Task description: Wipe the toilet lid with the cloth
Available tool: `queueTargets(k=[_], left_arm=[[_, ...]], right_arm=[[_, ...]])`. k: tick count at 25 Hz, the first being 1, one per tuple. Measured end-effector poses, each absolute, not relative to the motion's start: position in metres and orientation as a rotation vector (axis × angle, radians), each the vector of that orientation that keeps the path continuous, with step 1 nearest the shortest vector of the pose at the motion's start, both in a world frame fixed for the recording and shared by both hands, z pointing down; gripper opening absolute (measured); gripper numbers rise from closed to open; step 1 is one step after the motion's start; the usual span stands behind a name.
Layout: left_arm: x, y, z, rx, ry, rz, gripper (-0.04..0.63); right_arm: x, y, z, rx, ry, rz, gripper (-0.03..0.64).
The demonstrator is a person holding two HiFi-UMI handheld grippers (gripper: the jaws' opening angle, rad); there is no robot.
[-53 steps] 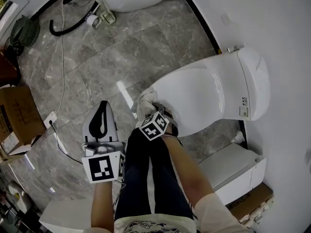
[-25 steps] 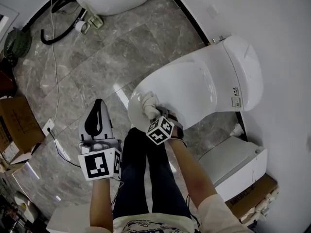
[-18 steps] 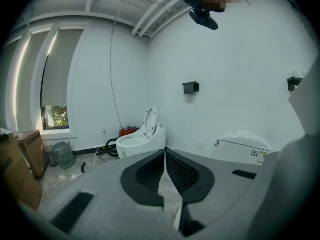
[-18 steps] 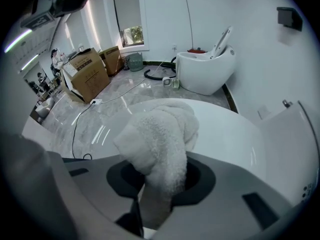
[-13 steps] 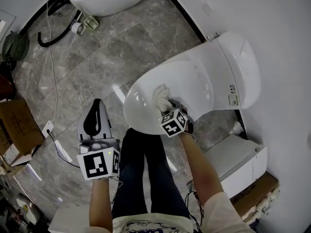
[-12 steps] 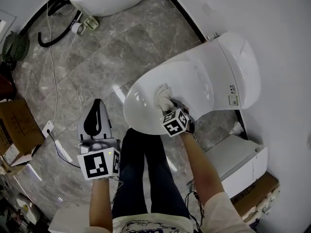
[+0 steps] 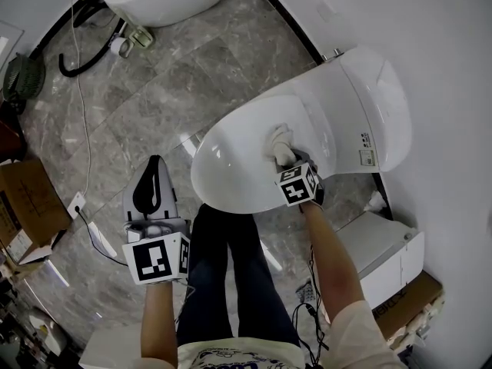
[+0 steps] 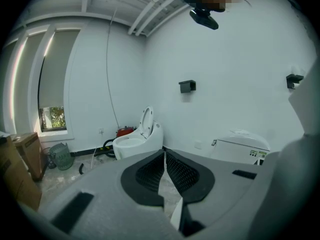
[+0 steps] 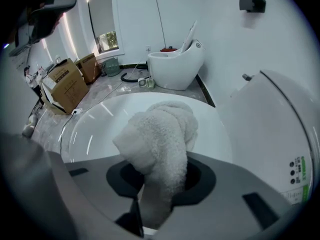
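**Cloth pressed to the closed lid**

Presses a fluffy white terry cloth (image 7: pixel 278 138) (image 9: pixel 161 131) onto the glossy white oval toilet lid (image 7: pixel 234 164) (image 9: pixel 97 121) with the right gripper (image 7: pixel 286 158) (image 9: pixel 160 180). Pinches the cloth's bunched lower end tight between both jaws, with the loose wad bulging out past them. Touches the lid near its middle, toward the hinge end.

Holds the left gripper (image 7: pixel 154 192) (image 8: pixel 164 171) low over the grey marble floor tiles (image 7: pixel 154 91), well apart from the lid. Jaws pressed together there, gripping nothing. Faces toward a second white toilet (image 8: pixel 137 140) with its seat raised.
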State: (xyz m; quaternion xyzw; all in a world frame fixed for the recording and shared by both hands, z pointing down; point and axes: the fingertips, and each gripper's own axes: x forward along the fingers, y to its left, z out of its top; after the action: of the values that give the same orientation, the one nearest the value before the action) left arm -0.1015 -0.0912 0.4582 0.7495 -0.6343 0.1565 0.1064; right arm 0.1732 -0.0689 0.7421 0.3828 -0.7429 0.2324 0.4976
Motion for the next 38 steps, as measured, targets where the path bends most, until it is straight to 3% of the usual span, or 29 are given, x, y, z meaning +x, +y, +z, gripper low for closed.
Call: queueTargets(k=[21,38], left_arm=[[-0.08,-0.098,0.456,2.222,-1.858,0.473,0.018],[-0.084,-0.095,0.452,2.186,-1.9,0.429,0.018]], right_arm=[[0.287,-0.082,0.741,1.189,-1.642,0.699,0.115],[0.302,-0.061,0.742,1.258,-1.593,0.721,0.112]])
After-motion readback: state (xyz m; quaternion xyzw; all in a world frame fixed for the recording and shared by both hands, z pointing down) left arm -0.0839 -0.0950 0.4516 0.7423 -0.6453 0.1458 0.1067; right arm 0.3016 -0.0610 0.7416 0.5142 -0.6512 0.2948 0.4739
